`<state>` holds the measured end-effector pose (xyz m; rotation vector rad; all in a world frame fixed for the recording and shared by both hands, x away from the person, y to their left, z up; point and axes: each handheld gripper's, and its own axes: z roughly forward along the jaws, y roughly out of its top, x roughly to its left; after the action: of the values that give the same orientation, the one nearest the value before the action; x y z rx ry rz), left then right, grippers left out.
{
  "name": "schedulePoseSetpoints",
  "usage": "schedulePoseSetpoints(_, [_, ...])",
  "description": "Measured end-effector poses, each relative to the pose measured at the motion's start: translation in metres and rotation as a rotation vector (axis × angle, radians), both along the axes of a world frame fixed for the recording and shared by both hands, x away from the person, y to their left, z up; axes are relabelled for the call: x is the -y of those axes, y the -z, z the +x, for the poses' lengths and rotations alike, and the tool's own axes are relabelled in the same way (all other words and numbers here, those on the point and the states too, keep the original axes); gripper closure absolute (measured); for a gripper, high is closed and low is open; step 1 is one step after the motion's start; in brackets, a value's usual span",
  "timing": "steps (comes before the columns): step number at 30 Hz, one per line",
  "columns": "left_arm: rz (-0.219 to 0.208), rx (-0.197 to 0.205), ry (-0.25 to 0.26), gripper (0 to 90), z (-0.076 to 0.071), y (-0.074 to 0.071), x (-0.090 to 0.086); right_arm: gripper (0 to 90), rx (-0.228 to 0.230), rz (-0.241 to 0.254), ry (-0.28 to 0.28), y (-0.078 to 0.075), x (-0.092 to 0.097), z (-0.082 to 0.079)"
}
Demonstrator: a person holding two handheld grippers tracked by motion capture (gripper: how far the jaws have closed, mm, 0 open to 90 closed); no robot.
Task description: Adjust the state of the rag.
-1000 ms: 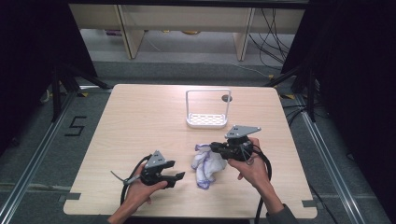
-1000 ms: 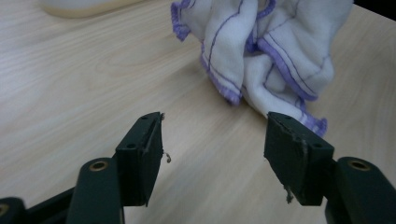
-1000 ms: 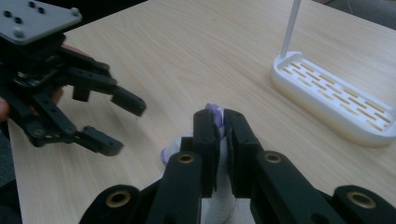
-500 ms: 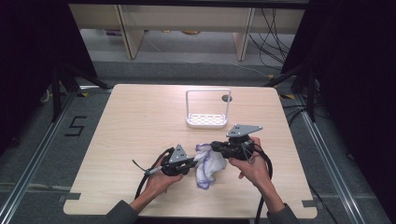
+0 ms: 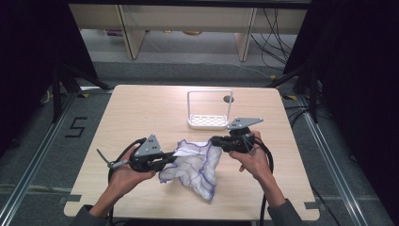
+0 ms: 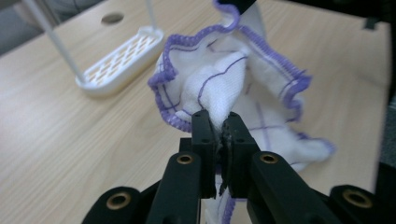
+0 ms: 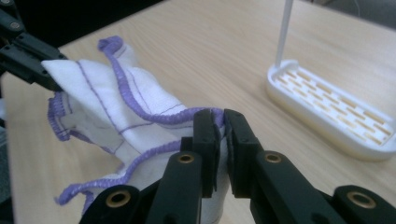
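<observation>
Two grippers, one white cloth (image 5: 195,162) with purple edges, held up between them over a wooden table (image 5: 141,113).

Left gripper (image 5: 171,159): clamped tight on the cloth. Jaws just closed, with a fold of cloth caught between them. In the left gripper view, left gripper (image 6: 220,128) with both black jaws nearly together and white cloth (image 6: 224,86) squeezed in the thin gap. Rest of the cloth bunched up just past the jaw tips, purple edge curling around it. Left hand (image 5: 123,173) wrapped around the back of that gripper.

Right gripper (image 5: 215,140): clamped too, pinching the other side of the cloth. In the right gripper view, right gripper (image 7: 221,122) with jaws nearly touching and a purple edge of cloth (image 7: 126,112) stuck between them. Cloth spread out to the left of those jaws, far corner held by the other gripper's dark tips at the top left. Right hand (image 5: 251,157) behind that gripper.

Cloth stretched between the two grippers, middle part hanging down low toward the table near the person.

White rack (image 5: 209,110) with a slotted tray and a tall thin frame: past the tips of both grippers, apart from the cloth. Up and to the left in the left gripper view (image 6: 121,58), off to the right in the right gripper view (image 7: 331,112).
</observation>
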<state>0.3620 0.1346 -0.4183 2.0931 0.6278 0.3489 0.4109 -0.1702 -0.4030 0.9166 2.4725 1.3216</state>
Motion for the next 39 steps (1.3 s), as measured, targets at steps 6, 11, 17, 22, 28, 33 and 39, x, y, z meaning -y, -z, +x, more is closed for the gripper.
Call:
schedulePoseSetpoints(6, [0.044, -0.087, -0.065, 84.6, 0.048, 0.047, 0.003, 83.9, -0.101, -0.09, 0.048, 0.047, -0.005, 0.034])
schedulePoseSetpoints(11, [0.064, -0.089, -0.1, 84.1, 0.076, 0.065, 0.013, 82.1, -0.091, -0.143, 0.104, 0.069, -0.007, 0.047])
schedulePoseSetpoints(17, [0.06, -0.114, -0.139, 65.8, 0.085, 0.075, 0.011, 59.3, -0.065, -0.193, 0.196, 0.063, -0.001, 0.045])
schedulePoseSetpoints(22, [0.028, -0.116, -0.21, 41.9, 0.052, 0.059, -0.025, 51.6, -0.033, -0.159, 0.147, 0.038, 0.006, 0.006])
schedulePoseSetpoints(28, [0.032, -0.158, -0.247, 36.8, 0.026, 0.069, -0.047, 49.8, -0.056, -0.162, 0.048, 0.042, -0.004, -0.032])
schedulePoseSetpoints(33, [0.029, -0.22, -0.266, 39.0, 0.036, 0.08, -0.049, 49.9, -0.061, -0.192, 0.017, 0.056, -0.02, -0.043])
schedulePoseSetpoints(39, [0.051, -0.227, -0.191, 62.9, 0.039, 0.089, -0.036, 52.4, -0.049, -0.244, -0.022, 0.066, -0.039, -0.041])
